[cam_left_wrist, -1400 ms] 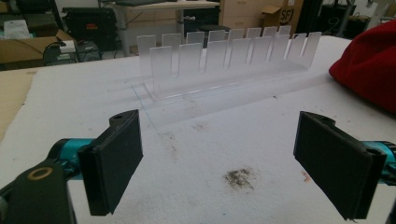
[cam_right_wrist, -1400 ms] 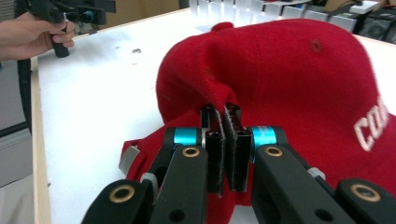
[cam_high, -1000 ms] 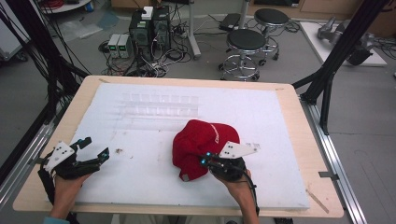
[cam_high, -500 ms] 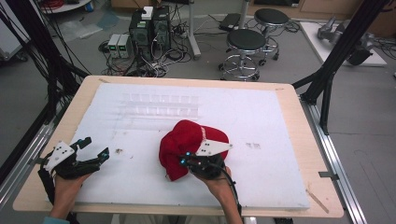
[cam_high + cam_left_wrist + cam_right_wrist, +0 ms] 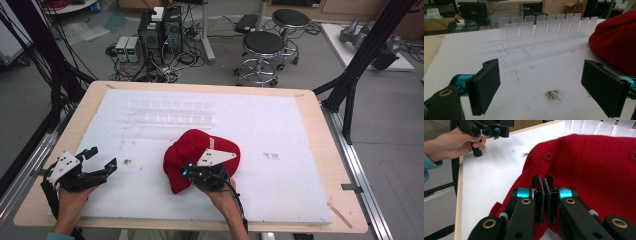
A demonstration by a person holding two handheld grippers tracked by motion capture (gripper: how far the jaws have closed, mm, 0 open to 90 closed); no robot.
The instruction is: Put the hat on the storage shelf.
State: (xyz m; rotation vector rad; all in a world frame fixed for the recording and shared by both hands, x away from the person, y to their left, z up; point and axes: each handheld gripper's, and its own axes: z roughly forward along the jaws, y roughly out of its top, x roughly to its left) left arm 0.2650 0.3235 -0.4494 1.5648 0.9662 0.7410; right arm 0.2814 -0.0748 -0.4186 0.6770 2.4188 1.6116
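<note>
Since 1 second ago the right gripper [image 5: 192, 172] has dragged the red fabric baseball cap [image 5: 192, 150] leftward across the white foam board [image 5: 280, 190], its jaws pinching a fold of cloth. The cap sits near-centre, its white label unreadable. The left gripper [image 5: 99, 161] stays at the near-left, jaws wide apart.

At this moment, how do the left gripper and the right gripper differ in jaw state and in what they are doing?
The left gripper has its jaws spread wide with nothing between them; the right gripper has its jaws pinched shut on a fold of the red fabric baseball cap. The left one is held near the left edge of the white foam-covered table, apart from the cap; the right one sits at the cap's near side. Both are hand-held, black with teal accents.
</note>
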